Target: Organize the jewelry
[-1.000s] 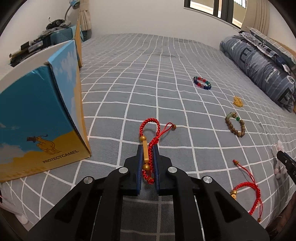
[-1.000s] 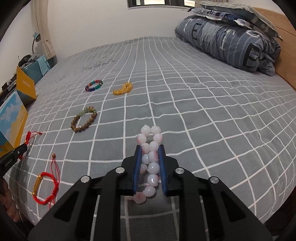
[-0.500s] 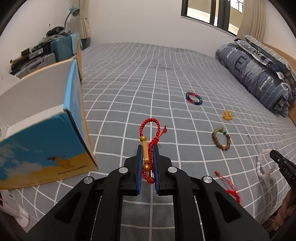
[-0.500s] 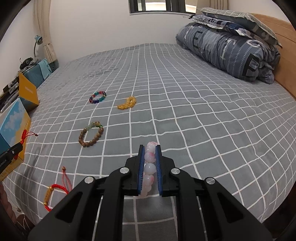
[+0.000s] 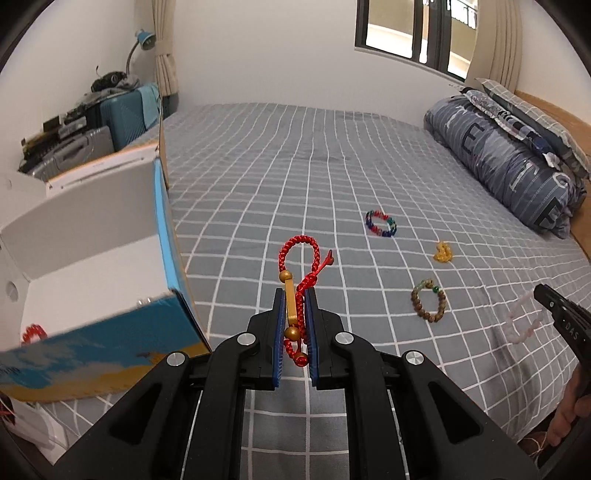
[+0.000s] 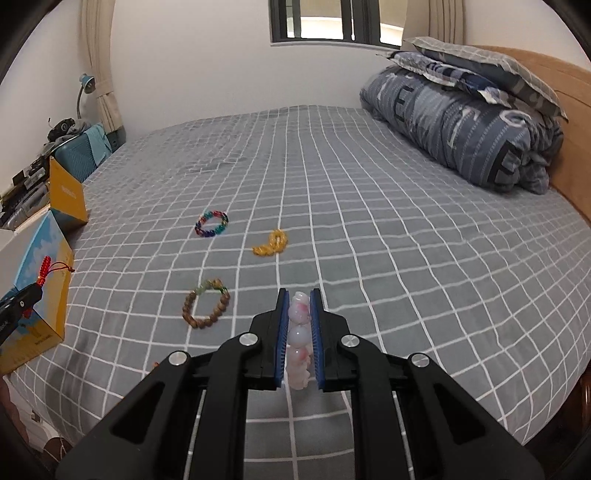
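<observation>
Bedroom. Plain white walls [image 6: 207,59]. Dark-framed window [image 6: 332,22] in the far wall, daylight behind it, with cream curtains [image 6: 101,66] at either side. Bed under a grey sheet with a white grid [image 6: 369,206]; wooden headboard [image 6: 561,110] at right. Folded blue-grey patterned quilt [image 6: 461,129] against the headboard, with grey checked pillows [image 6: 480,66] on top. Blue gooseneck desk lamp [image 5: 142,40] and teal hard-shell suitcase [image 5: 122,110] in the left corner.

Blurred pale pink bead bracelet [image 5: 522,323] beside the frame-cropped right claw [image 5: 565,319]; the box [image 5: 92,343] print smeared, its red contents [image 5: 33,332] unclear.
</observation>
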The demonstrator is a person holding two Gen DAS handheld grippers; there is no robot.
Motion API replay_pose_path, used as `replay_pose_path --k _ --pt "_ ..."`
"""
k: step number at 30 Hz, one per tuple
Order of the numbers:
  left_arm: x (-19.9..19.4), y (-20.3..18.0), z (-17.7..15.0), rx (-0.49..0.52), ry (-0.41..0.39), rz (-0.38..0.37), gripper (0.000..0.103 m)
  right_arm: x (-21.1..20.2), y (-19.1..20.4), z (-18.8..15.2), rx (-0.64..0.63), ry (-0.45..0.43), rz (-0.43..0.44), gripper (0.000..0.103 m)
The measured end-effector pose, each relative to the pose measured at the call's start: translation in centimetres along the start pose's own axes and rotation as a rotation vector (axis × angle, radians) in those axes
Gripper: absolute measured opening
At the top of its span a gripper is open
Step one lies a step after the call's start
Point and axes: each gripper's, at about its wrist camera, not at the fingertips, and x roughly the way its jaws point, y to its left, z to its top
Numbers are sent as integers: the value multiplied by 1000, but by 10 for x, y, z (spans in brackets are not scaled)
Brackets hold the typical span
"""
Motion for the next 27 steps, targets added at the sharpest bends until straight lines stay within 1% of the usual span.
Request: replay_pose_path --k 5,9,12,16,21,27 --pt "-8 3 12 3 -13 9 10 -5 14 15 -29 -9 7 11" --pt "-11 11 17 -15 -6 20 10 -7 29 26 -55 -13 22 11" --pt "-15 18 21 -19 -9 30 10 -7 43 33 -72 -2 46 11" --pt "-25 32 31 -32 -27 48 10 -8 63 42 -98 4 67 11" --pt "-37 52 40 -46 -30 45 10 -19 91 52 -137 -16 87 11" --pt "-52 84 46 -70 -47 93 10 -31 130 65 -188 -41 118 11"
